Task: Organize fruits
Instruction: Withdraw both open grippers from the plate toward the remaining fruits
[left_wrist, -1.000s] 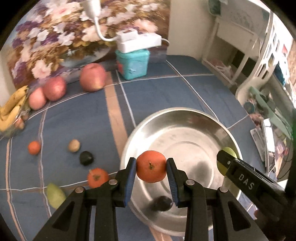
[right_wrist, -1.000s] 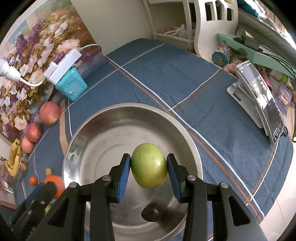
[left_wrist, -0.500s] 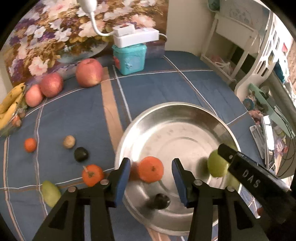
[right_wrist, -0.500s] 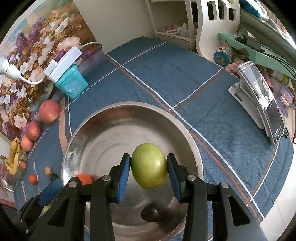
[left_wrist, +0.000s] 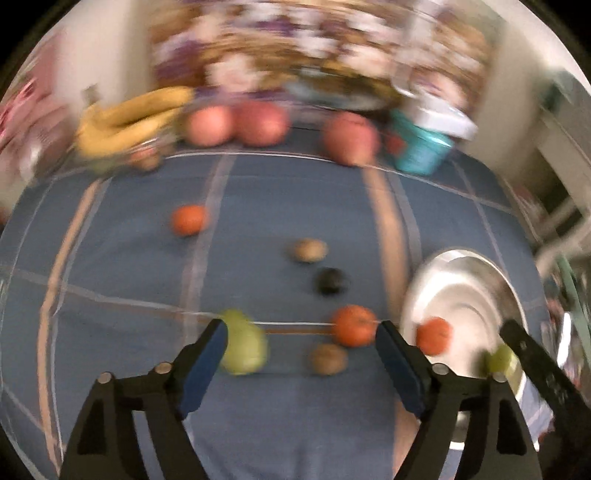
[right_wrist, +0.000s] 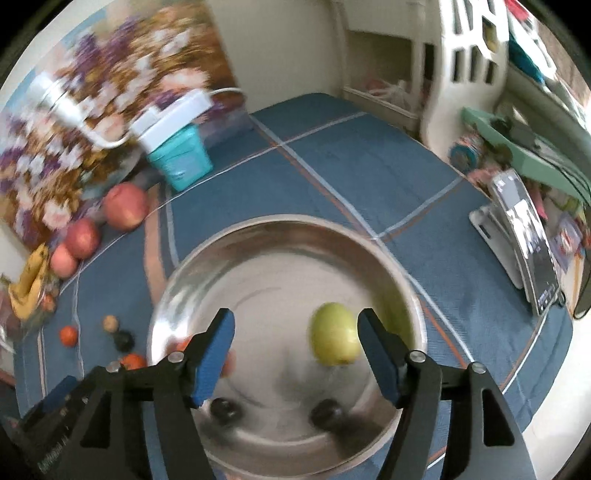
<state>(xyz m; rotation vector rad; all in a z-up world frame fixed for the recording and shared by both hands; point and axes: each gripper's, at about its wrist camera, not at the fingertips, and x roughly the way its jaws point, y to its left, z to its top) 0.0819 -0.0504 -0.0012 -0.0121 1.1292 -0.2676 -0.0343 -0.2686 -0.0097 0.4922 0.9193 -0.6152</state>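
Observation:
A steel bowl sits on the blue cloth and shows at the right of the left wrist view. In it lie an orange, a green fruit and two dark fruits. My right gripper is open over the bowl, the green fruit loose between its fingers. My left gripper is open and empty over the cloth, above a brown kiwi, with a green pear by its left finger and an orange near its right. The left view is blurred.
On the cloth lie another orange, a kiwi and a dark fruit. Bananas, three red apples and a teal box line the back. A phone on a stand stands right of the bowl.
My left gripper dropped its orange into the bowl, opened wide and swung left over the loose fruit. My right gripper opened and let the green fruit go into the bowl.

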